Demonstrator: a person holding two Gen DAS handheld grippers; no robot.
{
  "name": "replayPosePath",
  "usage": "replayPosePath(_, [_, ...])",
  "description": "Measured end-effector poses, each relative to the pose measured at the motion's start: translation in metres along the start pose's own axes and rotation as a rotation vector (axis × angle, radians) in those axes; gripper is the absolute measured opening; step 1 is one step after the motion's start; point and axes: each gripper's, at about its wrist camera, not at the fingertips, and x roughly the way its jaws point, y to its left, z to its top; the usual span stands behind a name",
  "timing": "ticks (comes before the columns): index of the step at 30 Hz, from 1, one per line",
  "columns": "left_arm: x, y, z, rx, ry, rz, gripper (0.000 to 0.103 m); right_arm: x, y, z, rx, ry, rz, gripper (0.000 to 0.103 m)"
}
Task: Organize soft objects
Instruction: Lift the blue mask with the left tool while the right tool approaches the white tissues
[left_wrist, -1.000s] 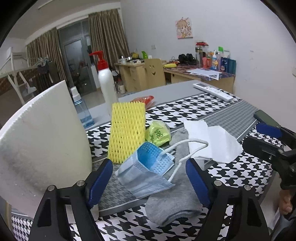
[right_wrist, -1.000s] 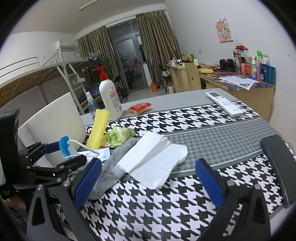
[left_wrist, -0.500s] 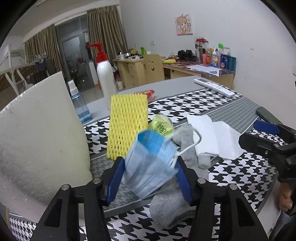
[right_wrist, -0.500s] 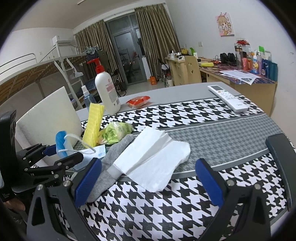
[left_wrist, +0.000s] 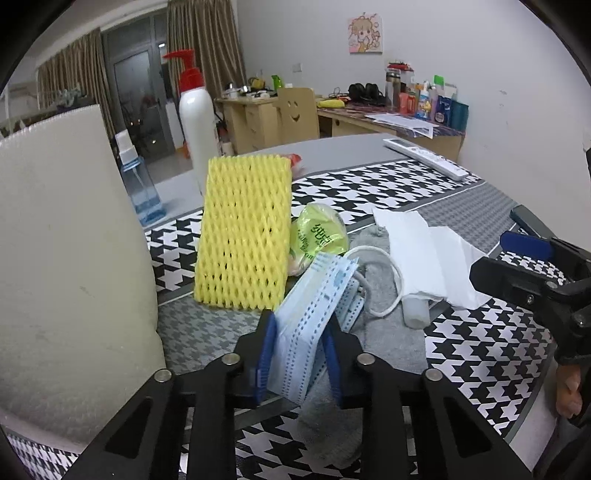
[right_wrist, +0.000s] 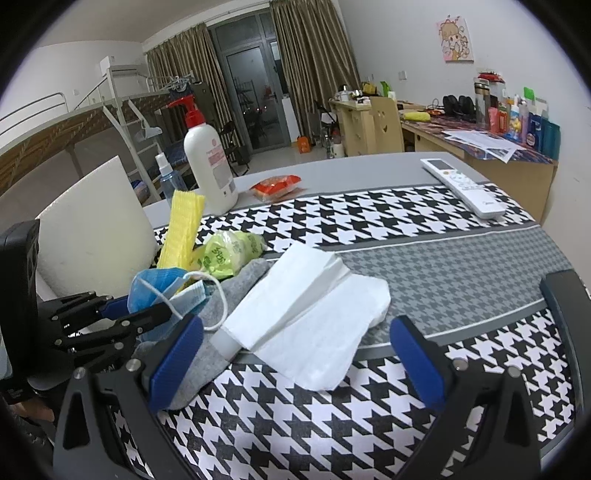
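- My left claw (left_wrist: 299, 354) has just been closing, and its blue pads now pinch the blue face mask (left_wrist: 314, 310), which stands crumpled between them.
- The mask sits over the grey sock (left_wrist: 388, 295) on the houndstooth worktop (right_wrist: 406, 229), just beside the yellow foam net (left_wrist: 243, 236).
- My right claw (right_wrist: 295, 354) is spread wide with nothing gripped, above the white tissue (right_wrist: 317, 317).

Pleated nonwoven face mask (left_wrist: 314, 306), knitted grey sock (left_wrist: 388, 295), foam-net sleeve (left_wrist: 243, 232).
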Motion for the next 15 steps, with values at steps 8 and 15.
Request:
replayPosePath(8, [0.000, 0.011, -0.001, -0.063, 0.003, -0.037, 0.014, 0.007, 0.005, 0.003, -0.014, 0.035, -0.009, 0.102])
replayPosePath(15, [-0.004, 0.013, -0.002, -0.083, -0.014, -0.051, 0.013, 0.018, 0.008, 0.007, -0.018, 0.075, -0.018, 0.095])
